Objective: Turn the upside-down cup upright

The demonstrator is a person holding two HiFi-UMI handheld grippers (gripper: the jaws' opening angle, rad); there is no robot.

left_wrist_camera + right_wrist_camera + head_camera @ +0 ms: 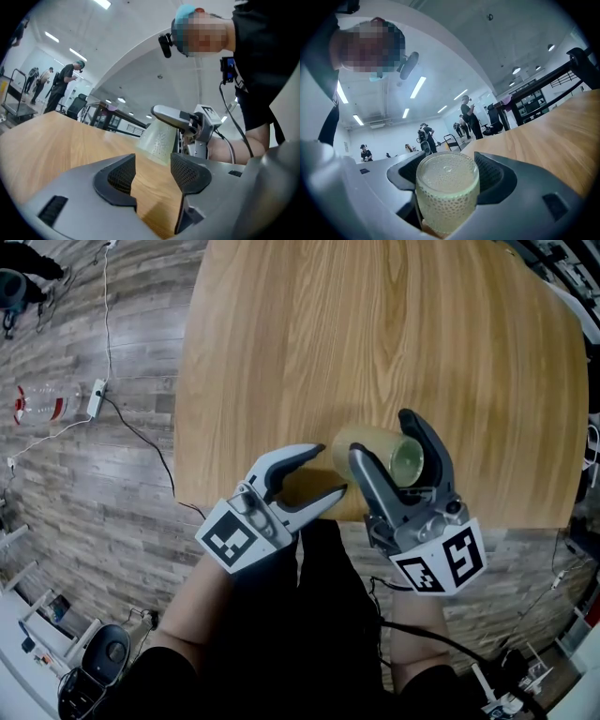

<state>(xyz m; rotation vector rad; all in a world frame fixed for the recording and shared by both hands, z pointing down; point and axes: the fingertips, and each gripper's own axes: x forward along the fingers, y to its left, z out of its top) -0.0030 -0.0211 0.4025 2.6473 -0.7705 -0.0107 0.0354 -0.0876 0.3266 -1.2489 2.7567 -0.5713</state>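
A pale green, bumpy glass cup (pixel 364 439) is held on its side just above the front of the wooden table (pixel 375 324). My right gripper (pixel 382 437) is shut on it, one jaw on each side of its wall. In the right gripper view the cup (pixel 447 197) fills the gap between the pads, its closed base facing up in that view. My left gripper (pixel 330 470) stands open and empty just left of the cup, near the table's front edge. Its view looks between its own jaws (pixel 152 171) at the tilted cup (pixel 158 140) and the right gripper (pixel 187 119).
The table's front edge (pixel 281 512) runs right under both grippers. On the wood-look floor to the left lie a power strip with a cable (pixel 95 397) and a bottle (pixel 37 405). People (pixel 63 86) and racks stand far behind the table.
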